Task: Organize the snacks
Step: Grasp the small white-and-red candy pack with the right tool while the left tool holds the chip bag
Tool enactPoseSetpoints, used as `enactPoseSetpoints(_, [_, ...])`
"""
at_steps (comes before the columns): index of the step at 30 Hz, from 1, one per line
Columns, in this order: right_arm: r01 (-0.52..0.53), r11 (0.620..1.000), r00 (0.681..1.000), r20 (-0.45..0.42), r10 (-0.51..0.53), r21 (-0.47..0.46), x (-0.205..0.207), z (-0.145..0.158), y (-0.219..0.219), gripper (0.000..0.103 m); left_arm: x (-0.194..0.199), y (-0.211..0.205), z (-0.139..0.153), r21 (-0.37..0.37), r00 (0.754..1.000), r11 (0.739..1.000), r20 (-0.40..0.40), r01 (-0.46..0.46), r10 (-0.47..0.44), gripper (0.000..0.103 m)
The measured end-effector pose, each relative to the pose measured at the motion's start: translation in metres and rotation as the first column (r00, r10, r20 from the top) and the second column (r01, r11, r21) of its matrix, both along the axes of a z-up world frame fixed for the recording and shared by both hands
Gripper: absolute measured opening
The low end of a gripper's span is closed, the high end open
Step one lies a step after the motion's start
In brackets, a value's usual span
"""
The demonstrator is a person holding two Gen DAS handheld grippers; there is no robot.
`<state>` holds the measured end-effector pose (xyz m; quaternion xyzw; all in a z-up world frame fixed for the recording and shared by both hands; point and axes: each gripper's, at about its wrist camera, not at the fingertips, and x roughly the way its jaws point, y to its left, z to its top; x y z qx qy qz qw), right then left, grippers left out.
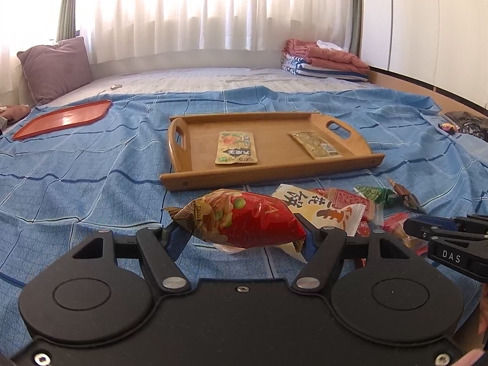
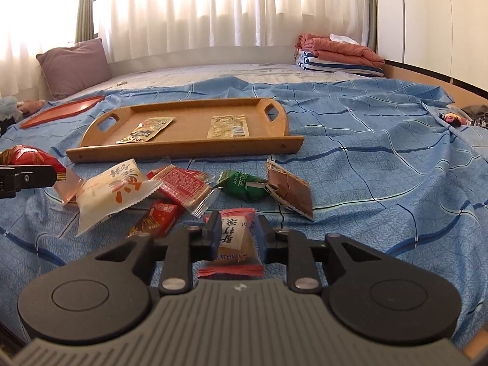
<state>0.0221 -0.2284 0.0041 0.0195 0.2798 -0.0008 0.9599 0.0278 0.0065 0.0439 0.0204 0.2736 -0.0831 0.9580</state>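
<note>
The red snack bag is puffy and shiny, with pictures of nuts and green peas on it and a brown swirl at its twisted end. The left tongs are pinching it from both ends and holding it up over the blue bed cover, just in front of the wooden tray.

The right tongs are squeezing a small see-through packet with red edges and a white label with black writing.

More snacks are lying in a pile on the bed cover, near the tray's front edge: a white packet with orange writing, a flat red packet, a small red box-like pack, a green packet and a brown packet.

The wooden tray is sitting flat on the bed cover and has a handle hole at each end. 2 flat packets are lying inside it, well apart: 1 with orange and green print and 1 yellowish.

An orange-red lid is lying farther left. A purple pillow and folded blankets are sitting at the back by the white curtains.
</note>
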Motion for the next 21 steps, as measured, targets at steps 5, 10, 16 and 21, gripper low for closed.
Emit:
enactPoseSetpoints(5, [-0.016,1.000,1.000,-0.006,0.016,0.002,0.000,-0.001,0.003,0.051,0.002,0.002,-0.002,0.001,1.000,1.000,-0.008,-0.011,0.011,0.068])
enactPoseSetpoints(10, [-0.059,0.998,0.998,-0.040,0.057,-0.039,0.000,-0.009,0.017,0.060,0.005,0.002,-0.001,-0.002,1.000,1.000,-0.010,-0.014,0.014,0.068])
enactPoseSetpoints(16, [-0.051,0.999,0.999,-0.016,0.051,-0.015,-0.003,-0.001,0.017,0.036,0.014,0.003,0.008,0.014,1.000,1.000,0.008,-0.013,0.013,0.067])
enactPoseSetpoints(21, [-0.055,0.998,0.998,0.021,0.054,0.038,0.002,0.020,0.011,0.032,0.037,0.005,0.025,-0.010,1.000,1.000,0.031,-0.004,0.004,0.067])
